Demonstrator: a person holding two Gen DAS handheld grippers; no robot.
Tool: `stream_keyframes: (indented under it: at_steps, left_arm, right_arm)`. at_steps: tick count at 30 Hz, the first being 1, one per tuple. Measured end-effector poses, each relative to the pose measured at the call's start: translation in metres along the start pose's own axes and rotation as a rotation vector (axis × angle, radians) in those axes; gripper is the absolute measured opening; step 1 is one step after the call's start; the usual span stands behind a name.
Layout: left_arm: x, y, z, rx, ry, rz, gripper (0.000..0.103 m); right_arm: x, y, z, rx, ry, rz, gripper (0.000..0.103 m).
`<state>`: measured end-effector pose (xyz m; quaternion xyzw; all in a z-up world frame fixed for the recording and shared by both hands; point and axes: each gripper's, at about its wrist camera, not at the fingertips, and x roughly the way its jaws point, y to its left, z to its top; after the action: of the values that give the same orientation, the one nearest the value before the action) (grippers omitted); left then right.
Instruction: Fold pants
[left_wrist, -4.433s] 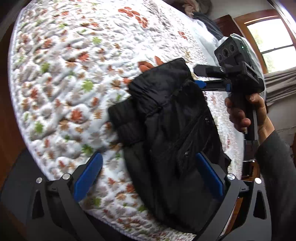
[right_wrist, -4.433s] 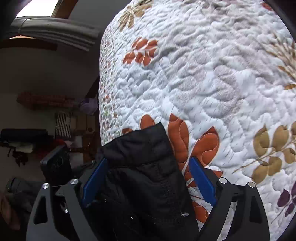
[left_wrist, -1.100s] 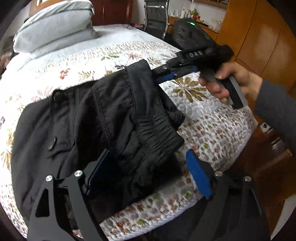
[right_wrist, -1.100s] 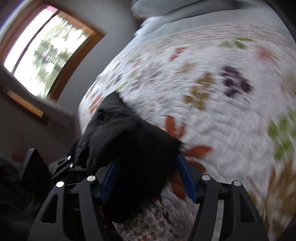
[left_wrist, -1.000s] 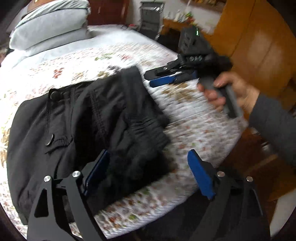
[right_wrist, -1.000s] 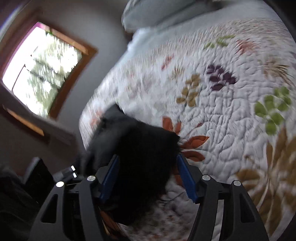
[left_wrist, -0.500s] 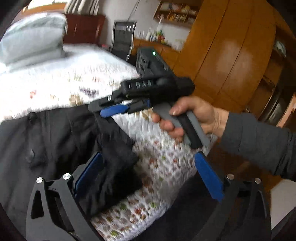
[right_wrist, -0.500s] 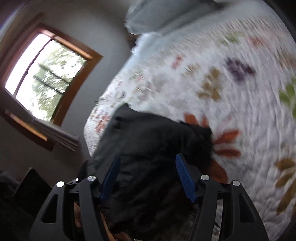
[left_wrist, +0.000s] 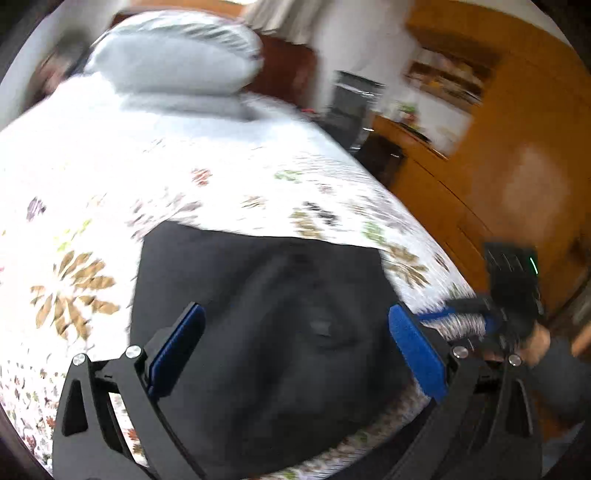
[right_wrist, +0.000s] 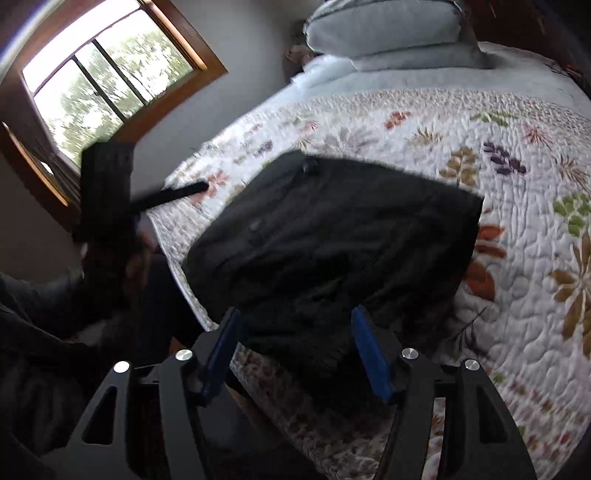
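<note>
The black pants (left_wrist: 266, 314) lie folded into a flat rectangle on the flowered quilt (left_wrist: 147, 177), near the bed's near edge. They also show in the right wrist view (right_wrist: 340, 236). My left gripper (left_wrist: 295, 343) is open and empty, held above the pants. My right gripper (right_wrist: 295, 347) is open and empty, over the pants' near edge. In the left wrist view the right gripper (left_wrist: 465, 317) shows blurred at the right, off the bed's edge. In the right wrist view the left gripper (right_wrist: 184, 192) shows at the left, above the quilt's corner.
Grey pillows (left_wrist: 173, 62) lie at the head of the bed, also in the right wrist view (right_wrist: 384, 29). A wooden wardrobe (left_wrist: 517, 166) stands right of the bed. A window (right_wrist: 99, 77) is on the left wall. The quilt's edge (right_wrist: 177, 273) drops off beside the pants.
Both grippers have let go of the pants and pulled back from them. The pants now lie folded flat, where earlier a bunched fold sat between the fingers.
</note>
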<state>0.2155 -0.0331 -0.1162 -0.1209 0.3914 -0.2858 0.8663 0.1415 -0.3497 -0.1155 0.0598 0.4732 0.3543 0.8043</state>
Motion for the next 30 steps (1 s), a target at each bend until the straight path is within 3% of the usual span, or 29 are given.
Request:
stream_keyframes:
  at_steps: [5,10,13,16,18,20,22,24,27,30]
  left_arm:
    - [0.033,0.052,-0.011,-0.124,0.127,0.047,0.099]
    - [0.033,0.053,-0.012,-0.075,0.133,0.07,0.099]
    - [0.022,0.054,-0.008,-0.092,0.111,0.053,0.099]
    - [0.015,0.059,-0.011,-0.082,0.093,0.12,0.099]
    - [0.021,0.072,-0.015,-0.12,0.144,0.159,0.099]
    - [0.03,0.083,-0.02,-0.162,0.208,0.149,0.099]
    - [0.035,0.091,-0.024,-0.189,0.226,0.132,0.1]
    - [0.033,0.094,-0.022,-0.195,0.234,0.123,0.099]
    - [0.022,0.095,-0.013,-0.172,0.206,0.134,0.099]
    - [0.019,0.097,-0.003,-0.155,0.196,0.157,0.099]
  right_arm:
    - [0.018,-0.005,-0.014,0.053,0.055,-0.034,0.062]
    - [0.018,-0.001,-0.017,0.063,0.076,-0.072,0.062]
    - [-0.008,0.002,-0.008,0.085,0.005,-0.123,0.064]
    - [-0.015,0.006,-0.009,0.111,-0.022,-0.185,0.064]
    - [-0.008,0.006,-0.011,0.125,-0.025,-0.229,0.064]
    - [0.008,0.003,-0.012,0.163,0.009,-0.246,0.064]
    - [0.027,0.001,-0.019,0.176,0.084,-0.273,0.065]
    - [0.03,0.002,-0.02,0.166,0.104,-0.284,0.065]
    - [0.007,0.003,-0.002,0.174,0.034,-0.279,0.064]
    - [-0.005,-0.01,0.027,0.197,-0.035,-0.328,0.065]
